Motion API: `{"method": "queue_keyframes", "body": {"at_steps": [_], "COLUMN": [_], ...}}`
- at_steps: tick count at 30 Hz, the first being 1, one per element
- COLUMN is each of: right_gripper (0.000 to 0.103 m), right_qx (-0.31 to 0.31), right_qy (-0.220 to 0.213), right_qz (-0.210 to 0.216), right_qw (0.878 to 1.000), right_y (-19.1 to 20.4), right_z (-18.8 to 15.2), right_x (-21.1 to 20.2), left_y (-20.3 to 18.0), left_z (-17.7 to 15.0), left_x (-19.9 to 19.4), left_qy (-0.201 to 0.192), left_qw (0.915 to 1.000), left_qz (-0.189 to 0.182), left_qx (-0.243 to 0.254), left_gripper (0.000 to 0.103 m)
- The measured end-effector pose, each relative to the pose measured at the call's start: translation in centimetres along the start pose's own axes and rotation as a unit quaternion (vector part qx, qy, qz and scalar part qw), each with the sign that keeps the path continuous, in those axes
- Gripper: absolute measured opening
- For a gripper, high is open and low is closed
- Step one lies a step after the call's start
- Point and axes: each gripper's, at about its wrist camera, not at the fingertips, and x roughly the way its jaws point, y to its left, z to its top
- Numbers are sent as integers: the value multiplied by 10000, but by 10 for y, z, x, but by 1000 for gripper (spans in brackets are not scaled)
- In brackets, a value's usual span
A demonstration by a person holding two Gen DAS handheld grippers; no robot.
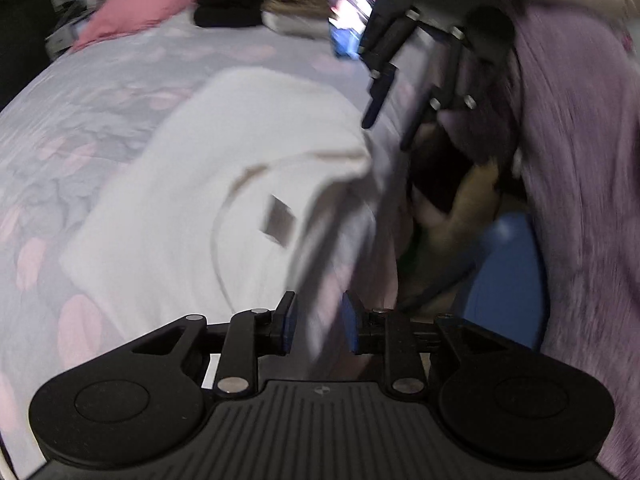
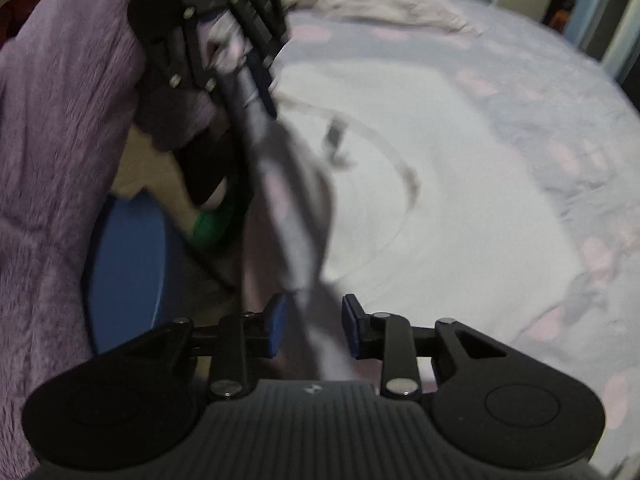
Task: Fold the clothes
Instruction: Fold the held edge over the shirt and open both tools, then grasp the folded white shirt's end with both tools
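white garment (image 1: 224,184) lying spread on the flowered bed sheet (image 1: 100,92), collar label (image 1: 278,220) showing, its near edge (image 2: 298,216) lifted off the bed toward the two grippers. left gripper (image 1: 319,326): jaws partly open, a strip of the cloth running between the pads; whether they press it is unclear through blur. right gripper (image 2: 312,328): jaws partly open, the same edge passing between them, seemingly loose. the fabric looks light, soft and limp, likely to sag and slip, so it seems best taken at the hem or shoulder seams, well apart. purple blanket (image 1: 580,160) alongside; pink pillow (image 1: 144,4) beyond
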Motion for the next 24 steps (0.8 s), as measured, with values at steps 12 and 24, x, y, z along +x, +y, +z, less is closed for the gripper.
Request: {"method": "queue_keyframes", "body": {"at_steps": [12, 24], "right_gripper": [38, 16], "right_qx": [1751, 3840], "right_qy": [-788, -1093], "right_qz": [-1731, -2356], "right_qw": [9660, 8860], "right_y": [-59, -100], "right_z": [14, 12], "right_x": [-13, 14], "left_y": [83, 118], "left_z": [26, 30], "left_x": [-15, 30], "left_qy": [-1089, -1284], "left_qw": [9541, 9028], "left_qz": [1396, 2081], "left_qx": [-2416, -3537], "left_gripper": [23, 18]}}
